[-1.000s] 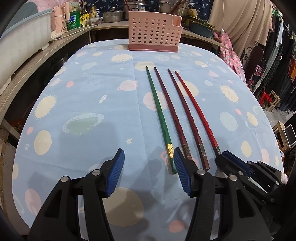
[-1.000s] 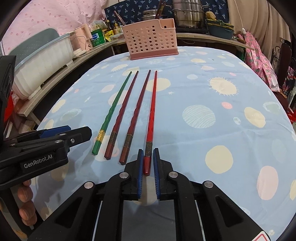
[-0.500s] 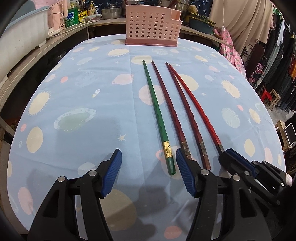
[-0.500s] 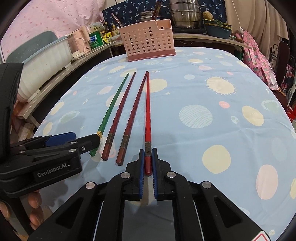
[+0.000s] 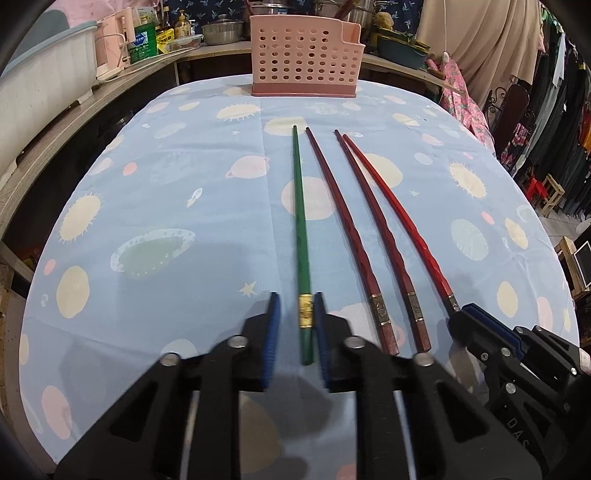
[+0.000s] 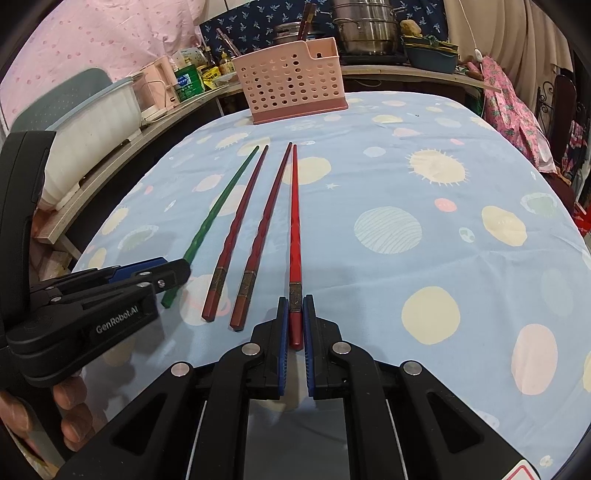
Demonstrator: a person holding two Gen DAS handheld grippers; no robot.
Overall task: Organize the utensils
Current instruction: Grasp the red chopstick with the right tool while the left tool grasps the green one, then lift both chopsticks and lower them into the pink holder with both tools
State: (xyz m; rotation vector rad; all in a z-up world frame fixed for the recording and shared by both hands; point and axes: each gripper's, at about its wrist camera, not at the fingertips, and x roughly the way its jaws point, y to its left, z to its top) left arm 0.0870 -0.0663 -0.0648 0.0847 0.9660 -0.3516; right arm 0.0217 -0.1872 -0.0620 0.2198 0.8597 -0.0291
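Left wrist: pink basket [image 5: 304,61], contents hidden.

It was a lived-in home kitchen and dining corner. A table [image 6: 424,258] wore a blue cloth printed with planets. Behind it ran a wooden counter [image 6: 122,147] crowded with steel pots [image 6: 364,27], a white dish rack [image 6: 92,122], bottles [image 5: 181,27] and a green tin [image 6: 190,83]. A pink holder [image 5: 304,62] for utensils stood at the table's far edge. Clothes [image 5: 561,92] hung on the right, near a wooden stool [image 5: 552,192], and patterned cloths [image 6: 92,40] covered the wall.
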